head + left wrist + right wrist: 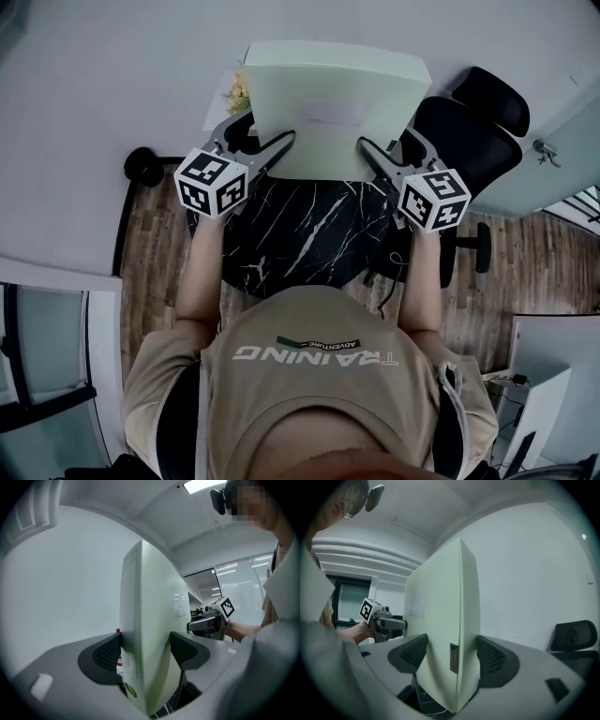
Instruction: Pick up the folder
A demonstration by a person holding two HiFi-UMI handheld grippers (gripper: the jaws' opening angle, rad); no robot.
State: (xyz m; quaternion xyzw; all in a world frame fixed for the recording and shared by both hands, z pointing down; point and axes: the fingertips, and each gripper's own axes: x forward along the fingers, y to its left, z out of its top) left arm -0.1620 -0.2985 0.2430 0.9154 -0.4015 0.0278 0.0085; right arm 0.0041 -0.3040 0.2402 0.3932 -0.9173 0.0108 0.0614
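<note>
We hold the pale green folder (333, 103) upright between our two tools. The left gripper (264, 142) pinches one side edge, with a jaw pressed on each face. The right gripper (388, 152) clamps the opposite edge the same way. The folder rises ahead of both grippers, and the black marbled table (309, 230) lies beneath them.

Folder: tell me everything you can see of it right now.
The folder is a thick, pale green, box-like file, stiff-looking and closed. A pale rectangular label sits on its broad face, and a small tag on one narrow edge. It is held above the black marbled table, with the left gripper and the right gripper each shut on an opposite side; nothing else visibly touches it.
</note>
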